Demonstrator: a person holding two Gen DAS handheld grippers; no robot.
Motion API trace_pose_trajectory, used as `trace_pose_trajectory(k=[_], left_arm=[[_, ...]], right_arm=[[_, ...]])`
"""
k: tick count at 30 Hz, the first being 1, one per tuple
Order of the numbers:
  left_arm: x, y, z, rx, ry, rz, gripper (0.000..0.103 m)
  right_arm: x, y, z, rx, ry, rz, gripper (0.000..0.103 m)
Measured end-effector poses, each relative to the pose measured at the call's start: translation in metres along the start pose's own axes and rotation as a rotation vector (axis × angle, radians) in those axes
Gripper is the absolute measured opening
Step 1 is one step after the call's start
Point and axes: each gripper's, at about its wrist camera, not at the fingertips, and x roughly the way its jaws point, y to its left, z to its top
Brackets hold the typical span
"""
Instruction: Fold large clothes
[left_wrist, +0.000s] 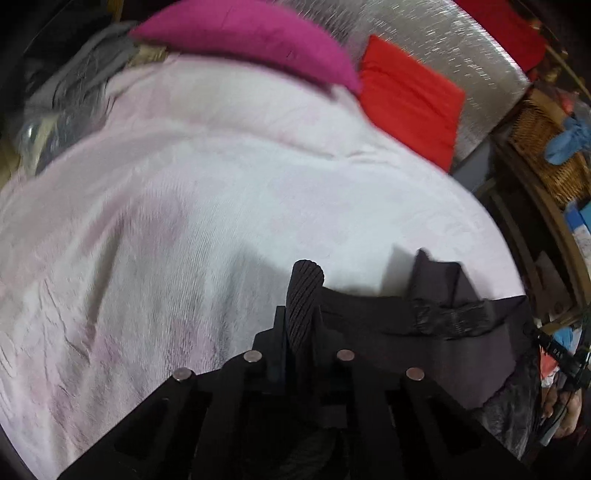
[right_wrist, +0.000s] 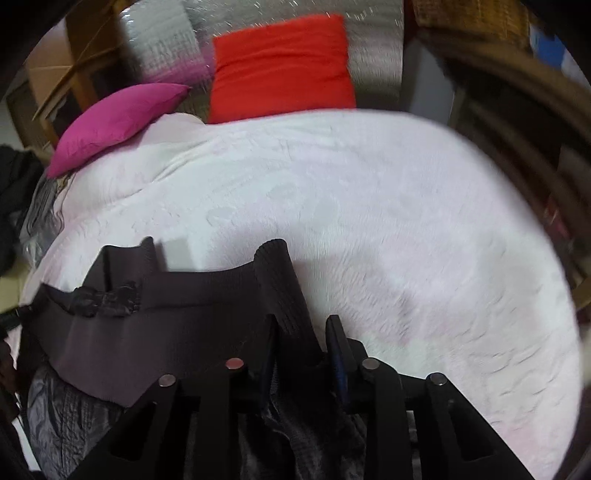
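I have the dark grey ribbed-hem garment (right_wrist: 177, 314) pinched at both hem corners over the pale pink bed (left_wrist: 184, 221): left gripper (left_wrist: 301, 325) and right gripper (right_wrist: 303, 332) clamped. Soft, light, limp; ribbing grips best.

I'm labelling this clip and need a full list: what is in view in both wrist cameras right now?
dark garment: one, dark grey-brown with ribbed edge, near end of the bed, its ribbed edge gripped at two places
bed cover: one, pale pink-white, spread over the bed
magenta pillow: one, far left end of the bed
red cushion: one, far end, beside the magenta pillow
silver quilted headboard: one, behind the pillows
wicker basket: one, tan, right of the bed
blue cloth: one, on the basket
left tongs: black, shut on the ribbed edge
right tongs: black, shut on the ribbed edge
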Motion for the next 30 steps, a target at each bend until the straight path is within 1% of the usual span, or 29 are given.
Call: trace_pose_trajectory(k=[2, 3, 5, 6, 8, 9, 10, 11, 12, 13, 14, 15, 16, 17, 18, 19, 21, 23, 24, 25, 27, 28, 30], left_arm=[[-0.01, -0.007, 0.002, 0.031, -0.036, -0.006, 0.009], [-0.015, -0.011, 0.002, 0.04, -0.049, -0.011, 0.009], [-0.019, -0.012, 0.003, 0.036, -0.058, -0.023, 0.009], [-0.018, -0.012, 0.003, 0.038, -0.058, -0.027, 0.009], [-0.017, -0.012, 0.004, 0.037, -0.054, -0.022, 0.009], [-0.016, -0.011, 0.004, 0.03, -0.052, -0.028, 0.008], [-0.018, -0.01, 0.004, 0.023, -0.054, -0.039, 0.008], [-0.02, -0.01, 0.004, 0.02, -0.057, -0.048, 0.008], [-0.021, -0.01, 0.004, 0.023, -0.06, -0.052, 0.008], [-0.022, -0.012, 0.005, 0.03, -0.065, -0.055, 0.008], [-0.023, -0.014, 0.004, 0.036, -0.068, -0.058, 0.009], [-0.025, -0.016, 0.004, 0.044, -0.07, -0.06, 0.009], [-0.025, -0.018, 0.003, 0.05, -0.071, -0.057, 0.009], [-0.025, -0.019, 0.002, 0.054, -0.07, -0.051, 0.009], [-0.024, -0.02, 0.002, 0.056, -0.067, -0.047, 0.008], [-0.022, -0.019, 0.002, 0.057, -0.062, -0.044, 0.008], [-0.017, -0.018, 0.001, 0.058, -0.047, -0.036, 0.009], [-0.011, -0.015, 0.0, 0.055, -0.028, -0.02, 0.009], [-0.007, -0.012, 0.0, 0.043, -0.015, -0.001, 0.009], [-0.001, -0.009, -0.001, 0.028, 0.006, 0.018, 0.01], [0.008, -0.003, -0.003, 0.007, 0.043, 0.032, 0.012], [0.011, -0.001, -0.004, 0.0, 0.052, 0.036, 0.013], [0.013, -0.001, -0.005, 0.006, 0.059, 0.035, 0.014]], right_arm=[[-0.012, 0.002, 0.002, -0.03, -0.039, 0.004, 0.027], [-0.013, 0.002, 0.003, -0.036, -0.03, 0.022, 0.028], [-0.005, -0.004, 0.0, -0.014, 0.02, 0.073, 0.028], [0.002, -0.009, -0.001, 0.005, 0.052, 0.083, 0.028], [0.016, -0.021, -0.003, 0.052, 0.093, 0.069, 0.029], [0.021, -0.029, -0.003, 0.09, 0.107, 0.092, 0.029], [0.025, -0.04, -0.002, 0.145, 0.121, 0.147, 0.03], [0.027, -0.047, -0.002, 0.192, 0.127, 0.183, 0.033], [0.029, -0.051, -0.003, 0.218, 0.127, 0.197, 0.048], [0.03, -0.056, -0.003, 0.253, 0.122, 0.218, 0.07], [0.03, -0.056, -0.004, 0.269, 0.113, 0.239, 0.074], [0.031, -0.055, -0.005, 0.274, 0.109, 0.263, 0.074], [0.03, -0.052, -0.005, 0.262, 0.098, 0.279, 0.072], [0.026, -0.047, -0.004, 0.232, 0.084, 0.28, 0.07], [0.021, -0.04, -0.002, 0.191, 0.074, 0.279, 0.053], [0.015, -0.03, -0.001, 0.123, 0.068, 0.26, 0.03], [0.008, -0.013, -0.001, 0.017, 0.069, 0.214, 0.029], [0.01, -0.004, -0.004, -0.035, 0.091, 0.197, 0.028], [0.014, -0.004, -0.005, -0.034, 0.094, 0.168, 0.028], [0.019, -0.007, -0.005, -0.015, 0.097, 0.157, 0.028], [0.024, -0.014, -0.006, 0.007, 0.101, 0.159, 0.029], [0.026, -0.016, -0.007, 0.011, 0.11, 0.165, 0.03], [0.025, -0.015, -0.008, -0.012, 0.099, 0.174, 0.03]])
